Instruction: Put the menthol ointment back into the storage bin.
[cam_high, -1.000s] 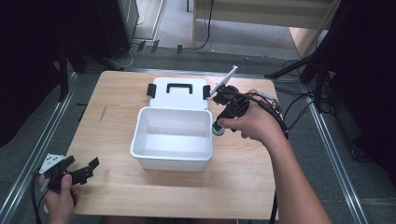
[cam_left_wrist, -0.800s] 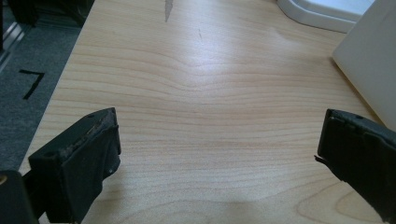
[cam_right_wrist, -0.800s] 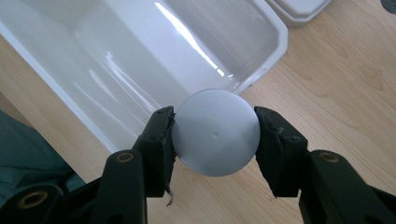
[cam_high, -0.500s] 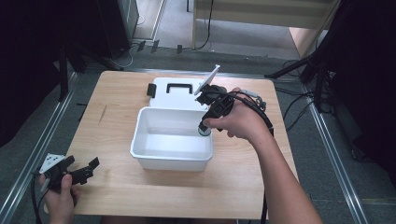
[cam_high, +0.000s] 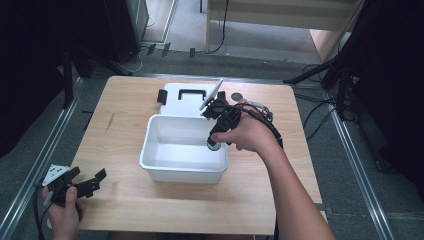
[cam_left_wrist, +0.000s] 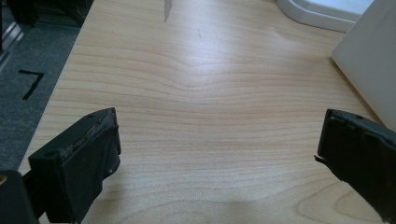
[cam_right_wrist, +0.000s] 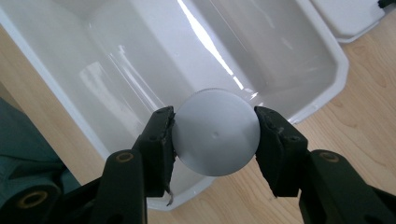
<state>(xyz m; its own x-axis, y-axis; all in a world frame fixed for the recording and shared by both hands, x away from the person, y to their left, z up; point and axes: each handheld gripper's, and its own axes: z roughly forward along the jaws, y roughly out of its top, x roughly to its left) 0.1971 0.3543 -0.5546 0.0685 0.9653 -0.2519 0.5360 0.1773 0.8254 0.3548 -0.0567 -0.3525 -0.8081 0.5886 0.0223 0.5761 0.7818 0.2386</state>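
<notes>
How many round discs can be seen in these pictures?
2. One pale disc is held in the right gripper above the white bin. One dark disc lies on the table behind the lid. Others may be hidden.

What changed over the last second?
The right gripper, shut on the grey round lid, moved left and down from the white bin's right rim to over its inside. The left gripper stayed open at the table's near-left corner; bin and lid panel unmoved.
</notes>
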